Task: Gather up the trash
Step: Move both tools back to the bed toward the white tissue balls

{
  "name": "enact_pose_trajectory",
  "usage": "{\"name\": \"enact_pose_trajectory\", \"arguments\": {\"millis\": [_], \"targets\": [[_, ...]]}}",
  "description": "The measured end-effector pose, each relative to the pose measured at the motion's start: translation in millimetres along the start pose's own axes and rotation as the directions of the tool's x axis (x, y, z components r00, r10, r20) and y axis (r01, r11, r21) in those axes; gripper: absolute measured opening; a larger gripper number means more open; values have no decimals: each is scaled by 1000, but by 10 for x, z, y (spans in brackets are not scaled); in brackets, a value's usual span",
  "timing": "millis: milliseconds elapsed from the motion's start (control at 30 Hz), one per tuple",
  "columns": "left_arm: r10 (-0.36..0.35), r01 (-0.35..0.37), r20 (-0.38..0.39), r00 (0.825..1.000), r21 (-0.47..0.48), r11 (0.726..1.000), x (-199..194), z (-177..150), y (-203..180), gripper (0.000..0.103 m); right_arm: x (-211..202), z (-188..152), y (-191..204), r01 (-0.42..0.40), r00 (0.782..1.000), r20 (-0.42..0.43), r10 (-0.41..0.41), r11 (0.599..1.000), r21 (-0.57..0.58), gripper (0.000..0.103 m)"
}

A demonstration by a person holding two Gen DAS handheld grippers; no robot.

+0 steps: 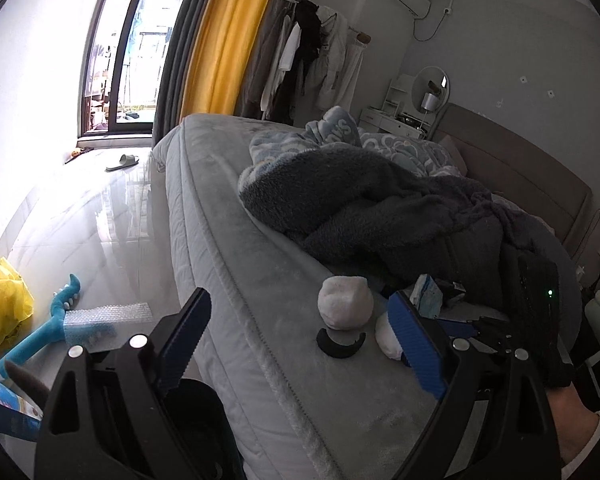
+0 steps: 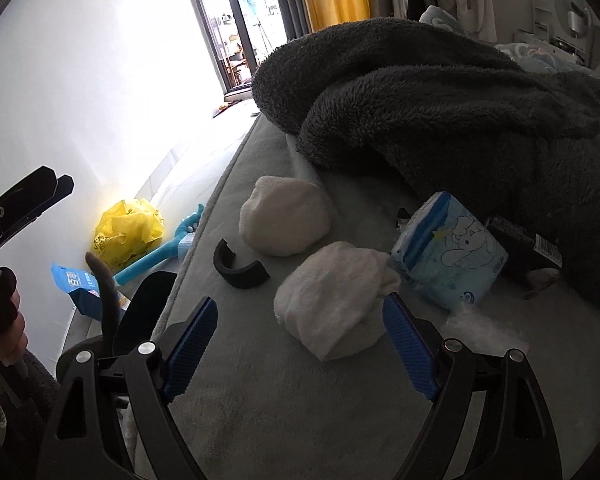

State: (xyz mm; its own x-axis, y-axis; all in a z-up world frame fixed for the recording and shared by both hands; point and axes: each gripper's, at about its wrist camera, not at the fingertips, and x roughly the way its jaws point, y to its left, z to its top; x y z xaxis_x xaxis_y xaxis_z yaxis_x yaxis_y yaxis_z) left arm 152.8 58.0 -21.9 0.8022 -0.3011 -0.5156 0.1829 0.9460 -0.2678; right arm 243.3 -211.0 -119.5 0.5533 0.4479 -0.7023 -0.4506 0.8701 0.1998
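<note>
Both grippers hover over the near edge of a grey bed [image 1: 260, 264], each with its jaws spread wide and nothing between them. The right gripper [image 2: 300, 344] hangs just short of a white fluffy wad [image 2: 332, 300] that lies on the bed cover; the wad sits partly between the blue fingertips [image 2: 408, 340] but I cannot tell whether either pad touches it. A second white wad [image 2: 286, 216] rests a little farther in, and a black curved plastic piece [image 2: 238, 264] lies just beside both. To the right of the wads is a blue and white tissue pack [image 2: 452, 264] printed with a cartoon figure, and near it a scrap of clear crinkled wrapping [image 2: 484, 332] on the cover. A dark grey fleece blanket [image 2: 440, 100] is heaped behind them.

The left gripper [image 1: 300, 328] is held out at the bed's edge, one finger over the floor and the other over the mattress. On the glossy floor [image 1: 100, 240] below lie a crumpled yellow plastic bag [image 1: 0, 300], a blue toy [image 1: 48, 324], a strip of bubble wrap [image 1: 104, 316] and a blue package [image 2: 76, 284]
</note>
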Motion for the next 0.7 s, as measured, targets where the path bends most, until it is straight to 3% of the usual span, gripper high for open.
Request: {"name": "enact_pose_trajectory", "arguments": {"millis": [300,533,700], "targets": [[9,-12,-96,995,-31,999,358,-134,-61,92,232,-54,-214,-12,1000,-21,13,999,38,86],[35,-34,-166,986,10,999,614,-275,-208,92,210,-78,-373,20,1000,0,-21,998,66,57],[62,-51,-197,979,59,997,795,-396,-322,88,74,-73,-401,-17,1000,26,15,997,78,54]]}}
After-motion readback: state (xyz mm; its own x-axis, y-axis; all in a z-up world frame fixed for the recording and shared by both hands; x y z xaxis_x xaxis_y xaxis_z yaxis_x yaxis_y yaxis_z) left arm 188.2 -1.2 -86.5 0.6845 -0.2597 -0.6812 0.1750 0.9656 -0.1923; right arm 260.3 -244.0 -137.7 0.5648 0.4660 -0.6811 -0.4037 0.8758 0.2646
